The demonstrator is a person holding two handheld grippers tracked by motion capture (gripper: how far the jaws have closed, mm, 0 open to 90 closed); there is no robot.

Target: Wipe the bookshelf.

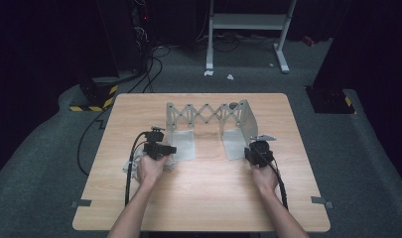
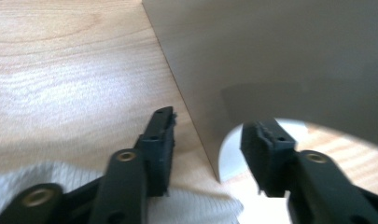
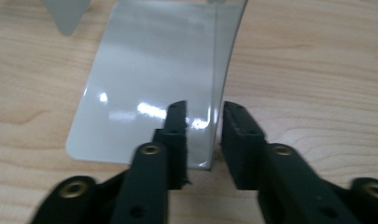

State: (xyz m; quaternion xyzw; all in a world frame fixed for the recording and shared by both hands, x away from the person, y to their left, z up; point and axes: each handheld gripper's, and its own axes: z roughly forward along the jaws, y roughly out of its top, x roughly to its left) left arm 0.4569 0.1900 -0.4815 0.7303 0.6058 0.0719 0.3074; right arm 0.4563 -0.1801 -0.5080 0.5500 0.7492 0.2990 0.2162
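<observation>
A grey metal extending rack (image 1: 208, 116) with a scissor lattice stands on the wooden table (image 1: 203, 198), an L-shaped plate at each end. My left gripper (image 1: 168, 148) is at the left plate (image 2: 270, 56); the left gripper (image 2: 214, 123) is open, its jaws straddling the plate's upright edge. A white cloth (image 2: 196, 210) lies under that gripper, also visible as the cloth (image 1: 131, 163) beside the hand. My right gripper (image 1: 258, 144) is at the right plate; the right gripper (image 3: 204, 107) is open, with the upright wall (image 3: 224, 60) between its jaws above the flat base (image 3: 144, 84).
Behind the table on the grey floor stand a white frame (image 1: 245, 22), loose cables (image 1: 149, 69) and a black-and-yellow striped base (image 1: 97, 96). Bare wood stretches from the rack to the table's near edge.
</observation>
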